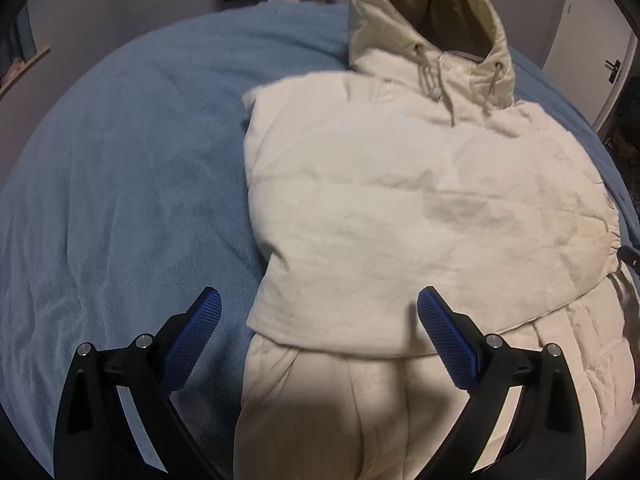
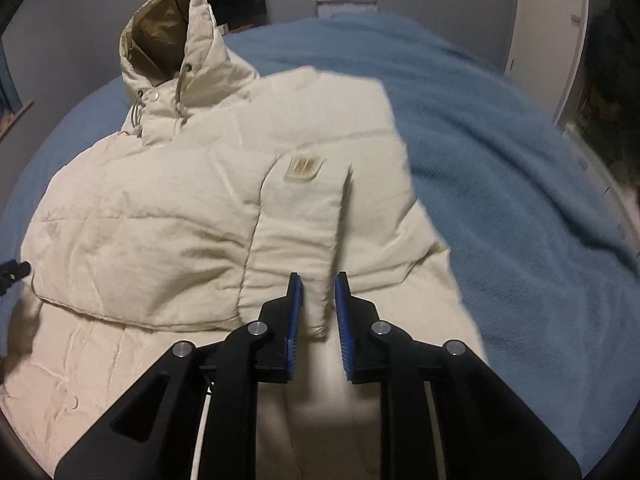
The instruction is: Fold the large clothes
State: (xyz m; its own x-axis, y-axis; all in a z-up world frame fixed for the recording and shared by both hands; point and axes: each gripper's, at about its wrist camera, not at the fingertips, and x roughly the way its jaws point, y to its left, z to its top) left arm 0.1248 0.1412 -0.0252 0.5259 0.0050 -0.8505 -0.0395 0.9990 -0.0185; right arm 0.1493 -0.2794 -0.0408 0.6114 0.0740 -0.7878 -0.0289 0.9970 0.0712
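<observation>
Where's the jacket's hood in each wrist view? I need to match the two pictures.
Left wrist: hood at top, right of centre, standing open.
Right wrist: hood at upper left.
Shared landmark: the blue blanket under the jacket, seen left in the left view, right in the right view.

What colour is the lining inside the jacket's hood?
Tan or olive-brown, darker than the cream jacket. The hood lining shows best in the left wrist view.

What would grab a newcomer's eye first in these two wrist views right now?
The cream hooded puffer jacket dominates, spread on the blue blanket with both sleeves folded across its front and the hood standing up at the far end. The right gripper hovers narrowly open just over the cuff of the sleeve with the patch, while the left gripper is wide open near the jacket's edge.
</observation>
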